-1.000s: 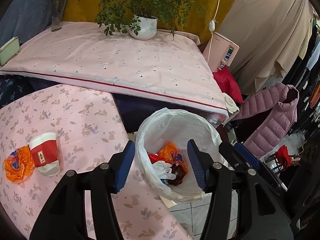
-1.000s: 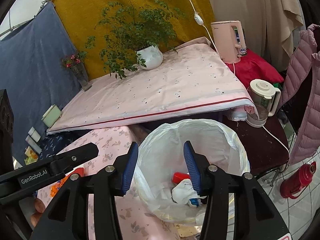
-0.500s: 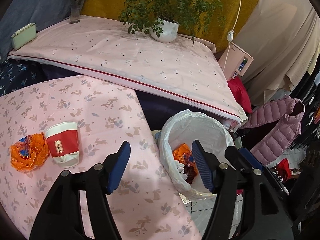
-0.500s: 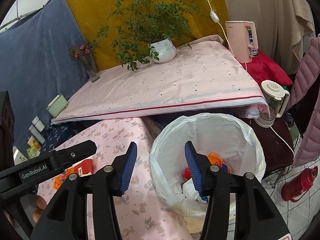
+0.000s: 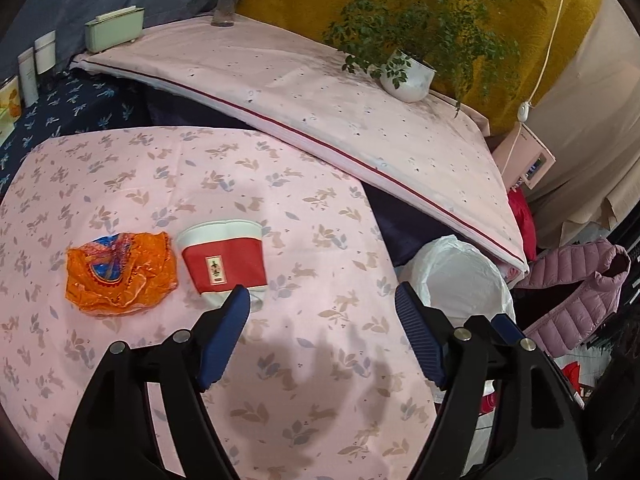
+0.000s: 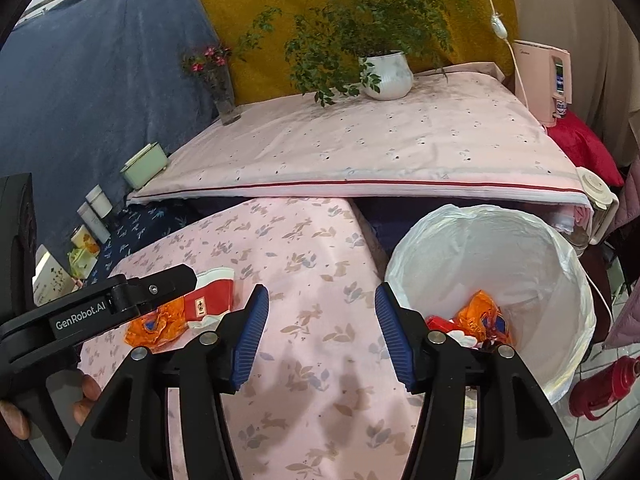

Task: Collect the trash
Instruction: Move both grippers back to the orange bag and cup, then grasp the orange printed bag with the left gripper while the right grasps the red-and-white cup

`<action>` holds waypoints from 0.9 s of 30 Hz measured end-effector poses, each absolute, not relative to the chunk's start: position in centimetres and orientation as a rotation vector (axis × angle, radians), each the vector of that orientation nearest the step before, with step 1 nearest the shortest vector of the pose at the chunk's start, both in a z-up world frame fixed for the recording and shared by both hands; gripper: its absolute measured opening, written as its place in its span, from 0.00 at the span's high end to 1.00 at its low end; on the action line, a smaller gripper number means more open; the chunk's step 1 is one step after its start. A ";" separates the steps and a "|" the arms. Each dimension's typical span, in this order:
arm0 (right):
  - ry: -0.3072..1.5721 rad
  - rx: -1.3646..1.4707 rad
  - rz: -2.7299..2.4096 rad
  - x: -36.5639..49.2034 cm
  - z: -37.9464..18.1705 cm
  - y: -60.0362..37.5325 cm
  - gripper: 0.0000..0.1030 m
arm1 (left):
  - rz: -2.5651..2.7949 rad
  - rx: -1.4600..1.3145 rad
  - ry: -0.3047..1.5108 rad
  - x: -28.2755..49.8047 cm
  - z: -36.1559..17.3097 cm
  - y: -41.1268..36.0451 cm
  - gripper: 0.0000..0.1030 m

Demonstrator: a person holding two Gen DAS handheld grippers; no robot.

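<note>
Already binned: crumpled orange wrapper [image 6: 482, 314], red packet and white scraps at the bottom of the white-lined trash bin [image 6: 560, 264], standing just off the right edge of the pink floral table [image 5: 280, 184].
Still out: flattened red-and-white paper cup [image 5: 222, 258] lying on its side and orange snack wrapper [image 5: 120, 272] touching it on the left; both toward the left edge of the table.
Left gripper [image 5: 322, 336]: fingers wide and just been opening, nothing between them; near tip just beside the cup's base, not pressing it.
Right gripper [image 6: 322, 336]: fingers at a moderate spread, just been opening, holding nothing; over the table's right edge beside the bin.
Progress: judged past halfway; two pieces left.
Next: probably closing on the cup, then back to the bin.
</note>
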State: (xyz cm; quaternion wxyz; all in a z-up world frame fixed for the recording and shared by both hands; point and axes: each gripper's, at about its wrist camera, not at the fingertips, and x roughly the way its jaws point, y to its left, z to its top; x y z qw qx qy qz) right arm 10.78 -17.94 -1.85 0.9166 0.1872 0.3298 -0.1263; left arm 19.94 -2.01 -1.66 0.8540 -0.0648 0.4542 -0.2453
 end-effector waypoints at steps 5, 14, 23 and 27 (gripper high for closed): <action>0.707 0.362 -0.222 12.2 -2.5 -15.4 0.47 | -0.459 -0.162 0.959 20.8 -2.6 1.2 0.31; 0.767 0.323 -0.174 14.7 -3.9 -11.4 0.43 | -0.325 -0.189 0.986 22.3 -5.5 7.9 0.31; 0.843 0.309 -0.146 18.3 -6.5 -8.8 0.42 | -0.158 -0.147 1.039 24.7 -8.6 13.4 0.28; 0.870 0.307 -0.141 20.1 -7.6 -8.3 0.41 | -0.107 -0.164 1.080 26.2 -9.9 15.2 0.24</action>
